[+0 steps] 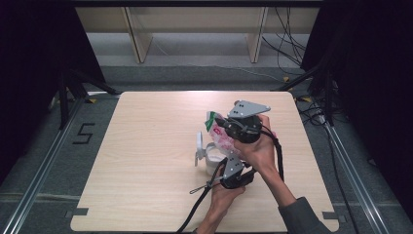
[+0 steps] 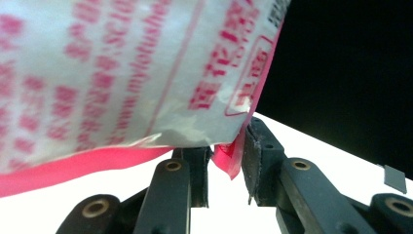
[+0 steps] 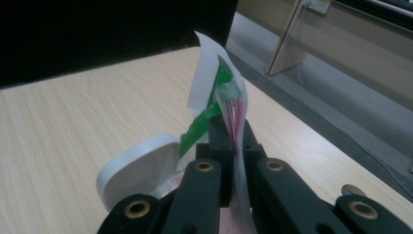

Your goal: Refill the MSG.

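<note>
While my right hand-held gripper [image 3: 229, 146] stays out of the pouring itself, its job is plain: its jaws are clamped flat on the upper edge of the pink-printed bag [image 1: 221, 134], which I hold above the white container [image 1: 212, 163] just right of the tabletop's [image 1: 146, 146] middle. My left hand-held gripper [image 2: 225, 161] sits nearer to me, under the bag's lower corner. Its jaws stand narrowly apart with the pink sealed corner [image 2: 229, 158] hanging between them, and I cannot tell whether the pads actually press it. The container's hinged lid [image 3: 139, 170] stands open on its left side.

I judge the step in hand to be tipping or opening the bag over the container. To do it well, I would make sure the left jaws bite the seam itself, not the loose film above it, before I pull or lift. The right grip should hold firm and level so the bag's mouth does not fold over. I would keep the bag's low point directly above the container's opening and clear of the raised lid, and move both hands slowly together, since thin film slips or tears under a jerk.
</note>
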